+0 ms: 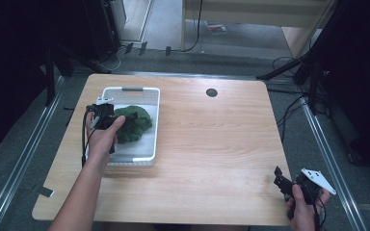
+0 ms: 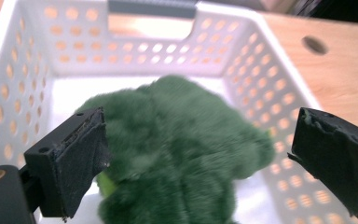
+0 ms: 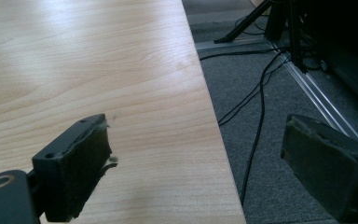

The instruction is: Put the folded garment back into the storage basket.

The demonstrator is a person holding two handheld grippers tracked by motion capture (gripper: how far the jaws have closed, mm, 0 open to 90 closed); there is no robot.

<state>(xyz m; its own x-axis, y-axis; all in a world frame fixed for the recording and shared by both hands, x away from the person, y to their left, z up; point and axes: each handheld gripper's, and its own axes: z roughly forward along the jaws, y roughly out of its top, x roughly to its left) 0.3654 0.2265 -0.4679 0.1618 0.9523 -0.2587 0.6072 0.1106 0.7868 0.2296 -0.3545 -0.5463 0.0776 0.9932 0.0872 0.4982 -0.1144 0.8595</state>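
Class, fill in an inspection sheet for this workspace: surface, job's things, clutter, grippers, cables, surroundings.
Surface: wooden table, with a round hole near the far edge.
Job's things: white perforated basket at the table's left; green plush toy lies inside it.
Clutter: nothing seen.
Grippers: left gripper open, jaws either side of the plush toy; right gripper open, straddling the table's right edge, holding nothing.
Cables: black cables on the floor at right.
Surroundings: grey carpet, metal rails, dark stands.
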